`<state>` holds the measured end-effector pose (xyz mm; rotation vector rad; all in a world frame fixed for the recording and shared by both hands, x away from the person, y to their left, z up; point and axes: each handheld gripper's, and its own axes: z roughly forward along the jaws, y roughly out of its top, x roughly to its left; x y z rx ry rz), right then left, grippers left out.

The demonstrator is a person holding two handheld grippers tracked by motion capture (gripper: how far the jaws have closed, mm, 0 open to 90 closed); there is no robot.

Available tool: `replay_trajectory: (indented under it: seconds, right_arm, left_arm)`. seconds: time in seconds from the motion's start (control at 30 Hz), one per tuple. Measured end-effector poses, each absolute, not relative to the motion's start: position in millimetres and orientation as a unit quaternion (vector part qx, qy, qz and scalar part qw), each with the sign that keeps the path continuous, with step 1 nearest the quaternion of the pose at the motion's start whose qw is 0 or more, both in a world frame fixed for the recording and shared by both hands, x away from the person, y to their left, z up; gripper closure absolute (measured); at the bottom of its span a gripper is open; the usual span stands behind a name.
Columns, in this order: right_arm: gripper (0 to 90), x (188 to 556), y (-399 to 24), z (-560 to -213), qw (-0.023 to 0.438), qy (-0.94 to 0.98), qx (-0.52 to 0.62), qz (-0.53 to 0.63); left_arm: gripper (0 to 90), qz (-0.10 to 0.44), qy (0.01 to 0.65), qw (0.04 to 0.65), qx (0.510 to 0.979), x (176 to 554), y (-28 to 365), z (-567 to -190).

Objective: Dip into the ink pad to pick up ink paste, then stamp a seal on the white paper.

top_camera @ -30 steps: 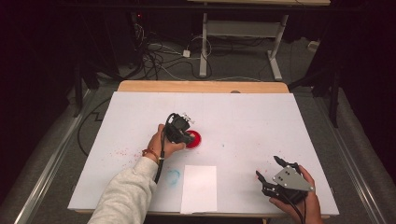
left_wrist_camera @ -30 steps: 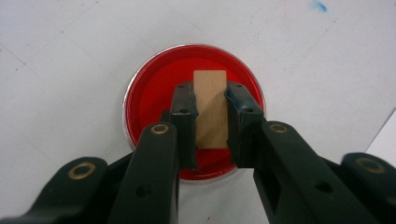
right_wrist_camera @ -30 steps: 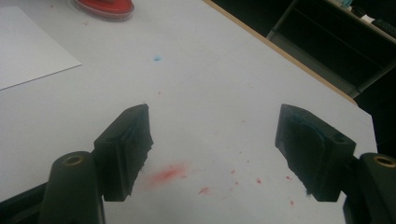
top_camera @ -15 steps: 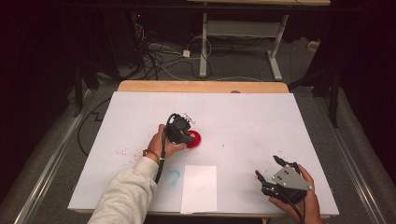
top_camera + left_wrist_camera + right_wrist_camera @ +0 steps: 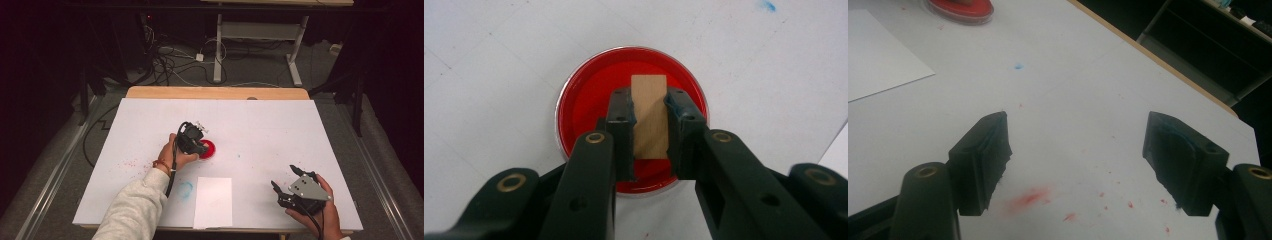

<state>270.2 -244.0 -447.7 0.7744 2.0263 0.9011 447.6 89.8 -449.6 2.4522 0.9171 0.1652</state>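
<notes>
A round red dish (image 5: pixel 631 117) of red liquid or ink sits on the white table cover, also seen in the high view as the red dish (image 5: pixel 208 148). My left gripper (image 5: pixel 650 102) is shut on a small pale wooden block (image 5: pixel 649 112), held right over the dish; whether the block touches the red surface I cannot tell. In the high view the left gripper (image 5: pixel 197 144) sits at the dish's left edge. My right gripper (image 5: pixel 283 178) rests near the front right of the table, jaws wide open with nothing between them; the right gripper (image 5: pixel 1075 145) looks over bare cover.
A white paper sheet (image 5: pixel 214 201) lies near the front edge, with a blue ring smudge (image 5: pixel 185 188) to its left. Red specks (image 5: pixel 1030 198) stain the cover. The wooden table edge (image 5: pixel 215 92) runs along the back; cables and desk legs lie beyond on the floor.
</notes>
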Motion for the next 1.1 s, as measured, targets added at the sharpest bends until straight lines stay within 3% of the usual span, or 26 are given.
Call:
replay_trajectory:
  seconds: [0.47, 1.1]
  right_arm:
    - [26.9, 269, -244, -448, 0.381, 0.797, 0.31, 0.35]
    - [26.9, 263, -251, -445, 0.388, 0.785, 0.312, 0.368]
  left_arm:
    - [73.9, 0.064, 0.337, 0.255, 0.904, 446, 89, -446]
    - [73.9, 0.096, 0.298, 0.333, 0.889, 416, 101, -411]
